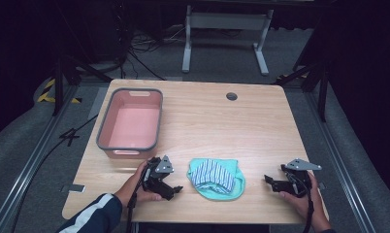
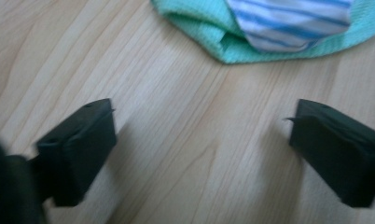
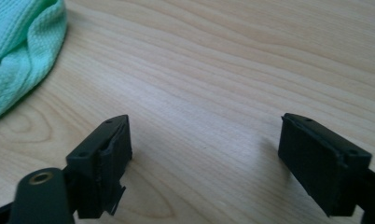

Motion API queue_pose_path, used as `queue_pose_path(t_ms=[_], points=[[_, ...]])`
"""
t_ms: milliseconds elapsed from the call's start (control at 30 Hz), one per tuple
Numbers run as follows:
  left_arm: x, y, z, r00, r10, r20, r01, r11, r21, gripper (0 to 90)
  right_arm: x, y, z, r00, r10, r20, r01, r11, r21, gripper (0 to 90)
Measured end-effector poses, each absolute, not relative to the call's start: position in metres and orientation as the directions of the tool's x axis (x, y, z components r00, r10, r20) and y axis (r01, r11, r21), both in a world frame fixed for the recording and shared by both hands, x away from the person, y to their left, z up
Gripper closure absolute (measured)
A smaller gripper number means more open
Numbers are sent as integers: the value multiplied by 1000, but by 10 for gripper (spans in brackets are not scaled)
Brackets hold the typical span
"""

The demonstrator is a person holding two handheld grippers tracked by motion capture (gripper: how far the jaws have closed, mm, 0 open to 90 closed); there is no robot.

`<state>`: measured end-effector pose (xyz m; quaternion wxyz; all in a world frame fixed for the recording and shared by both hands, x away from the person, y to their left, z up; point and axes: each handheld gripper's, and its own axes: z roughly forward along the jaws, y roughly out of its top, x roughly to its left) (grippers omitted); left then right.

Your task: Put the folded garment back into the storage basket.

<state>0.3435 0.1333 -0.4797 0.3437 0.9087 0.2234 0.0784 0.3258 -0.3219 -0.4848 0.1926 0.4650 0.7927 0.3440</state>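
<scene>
On the wooden tabletop (image 1: 261, 126), we flank the crumpled mint-green and blue-striped cloths (image 1: 216, 178) with left gripper (image 1: 176, 189) and right gripper (image 1: 268, 179), jaws spread and empty, likely ready to grasp from both sides.

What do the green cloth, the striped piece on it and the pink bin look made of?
Green cloth: soft knit with a waffle-like weave, matte. Striped piece: smoother thin fabric, blue and white stripes. Pink bin: likely moulded plastic, smooth walls and a grey rim.
</scene>
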Motion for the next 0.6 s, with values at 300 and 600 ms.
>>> queue_pose_path(t_ms=[300,600], points=[[354,114,-467,873,486,-30,367,-616,697,241,323,-277,-465,-599,800,19,546,391,741,291],[374,98,-468,864,503,-24,368,-597,712,321,335,-234,-459,-662,749,23,516,433,739,323]])
